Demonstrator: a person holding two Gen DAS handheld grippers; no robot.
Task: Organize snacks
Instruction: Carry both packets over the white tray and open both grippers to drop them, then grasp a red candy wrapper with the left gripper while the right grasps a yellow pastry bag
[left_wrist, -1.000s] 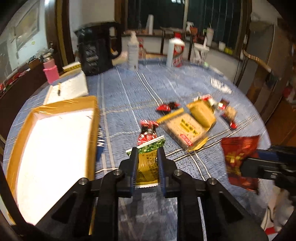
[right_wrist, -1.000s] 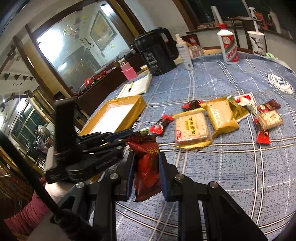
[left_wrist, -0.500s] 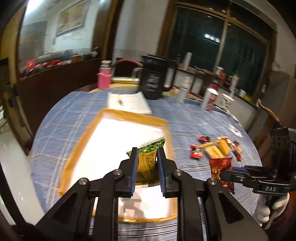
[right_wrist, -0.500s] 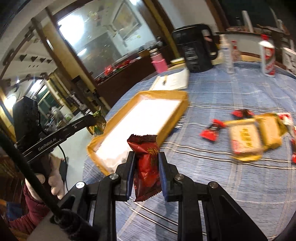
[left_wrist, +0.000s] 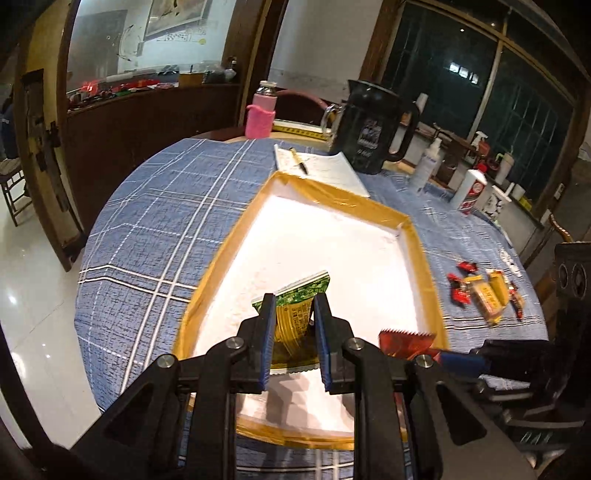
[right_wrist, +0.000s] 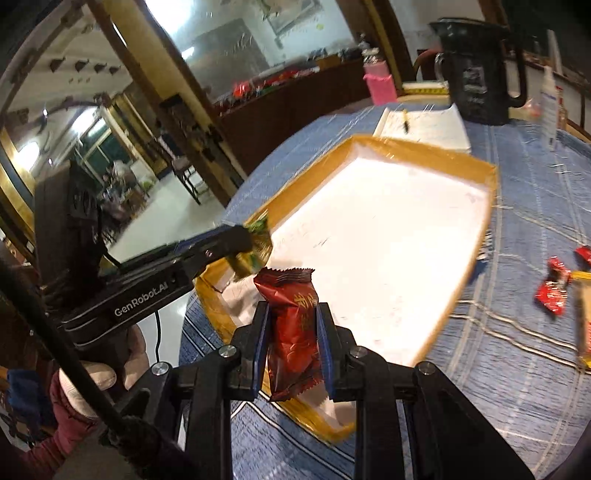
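Observation:
My left gripper (left_wrist: 294, 308) is shut on a green-and-gold snack packet (left_wrist: 295, 317) and hangs over the near part of a white tray with a gold rim (left_wrist: 402, 225). My right gripper (right_wrist: 293, 314) is shut on a dark red snack packet (right_wrist: 291, 325) above the tray's near corner (right_wrist: 332, 428). In the right wrist view the left gripper (right_wrist: 255, 242) comes in from the left over the tray's edge. The red packet's top (left_wrist: 406, 341) shows at the right of the left wrist view. Several loose snacks (left_wrist: 484, 291) lie on the blue plaid cloth right of the tray.
A notepad with a pen (left_wrist: 317, 166) lies behind the tray. Further back stand a black kettle (left_wrist: 369, 129), a pink-sleeved bottle (left_wrist: 262, 114), a white pump bottle (left_wrist: 428, 166) and a red-capped bottle (left_wrist: 472, 188). A gloved hand (right_wrist: 96, 373) holds the left gripper.
Both grippers have swung left from the snack pile to the tray, each carrying its packet. The tray now fills the middle of both views.

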